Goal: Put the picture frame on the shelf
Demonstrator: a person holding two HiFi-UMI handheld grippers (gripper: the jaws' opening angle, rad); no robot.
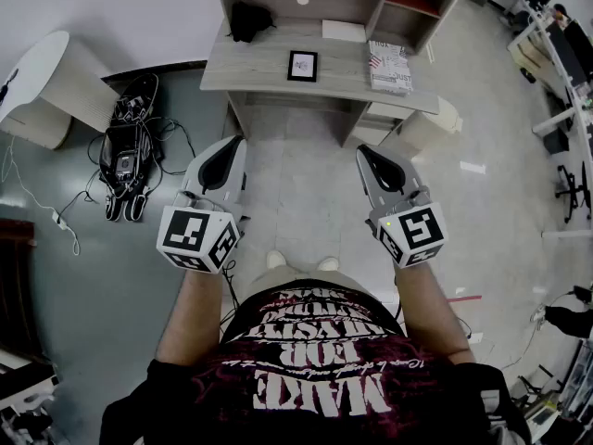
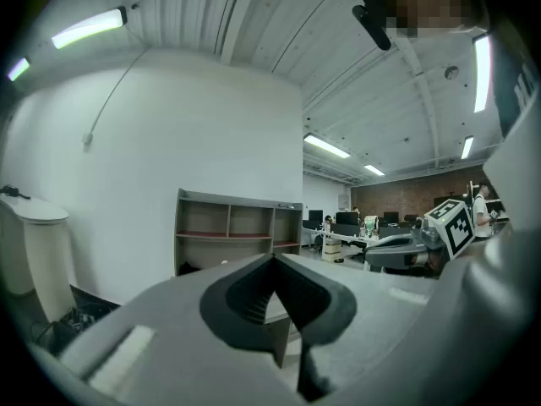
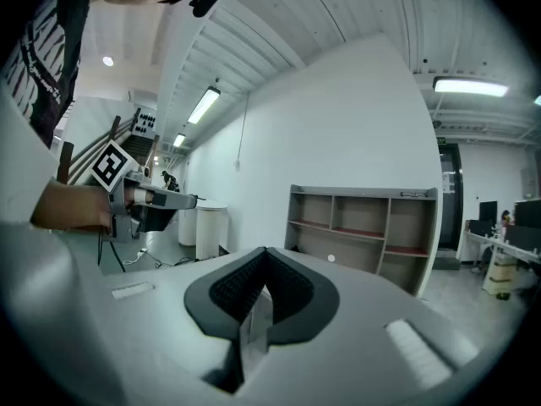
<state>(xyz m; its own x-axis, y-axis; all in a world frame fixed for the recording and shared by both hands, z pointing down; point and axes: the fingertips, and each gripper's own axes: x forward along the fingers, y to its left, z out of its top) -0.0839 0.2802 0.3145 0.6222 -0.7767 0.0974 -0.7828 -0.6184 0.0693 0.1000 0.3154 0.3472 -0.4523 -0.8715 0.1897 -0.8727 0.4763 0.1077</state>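
Nothing of the task is done yet. The picture frame sits on the table, near the middle of its top and well apart from both grippers. From the head view it seems to lie flat or lean back with its dark border up, though at this size I cannot be sure which. Behind it the shelf rises from the back of the table, and the compartments that show hold no frame.

The person stands back from the table with a stretch of bare floor between, both grippers held out at about the same height and aimed toward the shelf. The left gripper has its 2 jaws brought together at the tips with nothing between them. The right gripper is likewise closed and empty, its pads meeting at the front.

A stack of printed papers or magazines lies on the table to the right of the frame, and a black bundle sits at the back left.

All steps are left: walking up to the table, spreading 1 gripper's jaws, taking the frame by an edge, lifting it and setting it in a shelf compartment.
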